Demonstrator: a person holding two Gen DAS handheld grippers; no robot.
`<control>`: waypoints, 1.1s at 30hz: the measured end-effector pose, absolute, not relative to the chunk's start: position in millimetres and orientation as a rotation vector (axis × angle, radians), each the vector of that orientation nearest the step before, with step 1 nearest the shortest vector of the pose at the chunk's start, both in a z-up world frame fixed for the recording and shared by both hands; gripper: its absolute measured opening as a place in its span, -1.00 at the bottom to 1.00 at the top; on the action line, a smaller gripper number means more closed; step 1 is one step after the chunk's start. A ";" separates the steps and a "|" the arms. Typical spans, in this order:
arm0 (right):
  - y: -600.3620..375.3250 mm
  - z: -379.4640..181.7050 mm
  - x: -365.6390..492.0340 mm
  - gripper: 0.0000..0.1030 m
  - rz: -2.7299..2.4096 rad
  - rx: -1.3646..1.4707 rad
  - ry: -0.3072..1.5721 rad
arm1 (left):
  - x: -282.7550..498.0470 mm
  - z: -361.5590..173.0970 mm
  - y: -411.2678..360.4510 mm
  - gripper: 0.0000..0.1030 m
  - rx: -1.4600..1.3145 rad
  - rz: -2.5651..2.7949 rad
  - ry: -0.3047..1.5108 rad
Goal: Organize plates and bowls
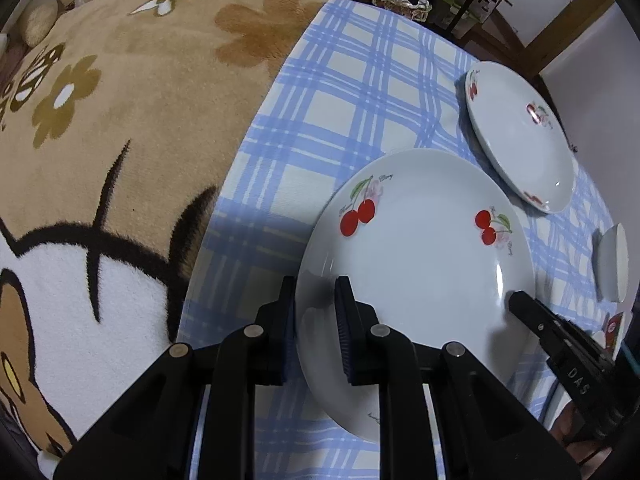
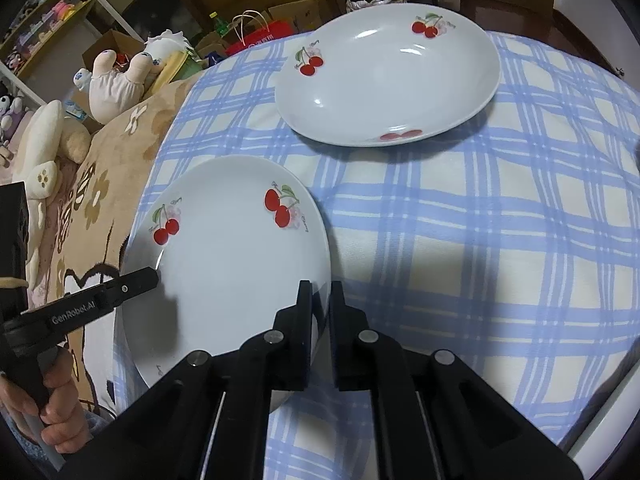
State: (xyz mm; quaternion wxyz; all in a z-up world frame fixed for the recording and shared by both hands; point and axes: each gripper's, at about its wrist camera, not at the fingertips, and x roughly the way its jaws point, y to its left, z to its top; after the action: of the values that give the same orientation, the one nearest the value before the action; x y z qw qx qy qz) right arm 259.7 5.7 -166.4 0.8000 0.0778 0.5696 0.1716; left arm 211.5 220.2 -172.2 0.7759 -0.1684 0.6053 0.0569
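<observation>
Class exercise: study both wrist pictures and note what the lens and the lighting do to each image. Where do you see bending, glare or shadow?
Left wrist view: fisheye bulges the checked tablecloth, corners go black, and the left tongs cast a grey shadow on the near plate, glare streak at its right rim. Right wrist view: same bulge, bright highlights inside the far plate, broad soft shadows on the cloth.

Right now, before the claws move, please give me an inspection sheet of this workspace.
Surface: blue checked cloth, beside a tan flowered blanket.
Job's things: near cherry plate held at two sides; second cherry plate lies apart behind it; small white dish at the edge.
Clutter: nothing seen on the cloth.
Grippers: left claw and right claw each clamp the near plate's rim.
Cables: nothing seen.
Surroundings: plush toys, red bag, boxes, shelves.
</observation>
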 end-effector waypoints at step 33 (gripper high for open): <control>-84.7 -106.5 189.9 -0.86 0.257 0.266 1.079 | 168.7 -113.4 145.1 -0.75 -0.354 -0.069 1.260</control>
State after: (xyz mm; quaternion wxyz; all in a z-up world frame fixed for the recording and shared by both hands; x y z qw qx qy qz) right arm 189.9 -84.7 -106.5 0.8416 0.1261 0.5109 0.1218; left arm 168.7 145.1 -113.4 0.7928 -0.1645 0.5860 -0.0322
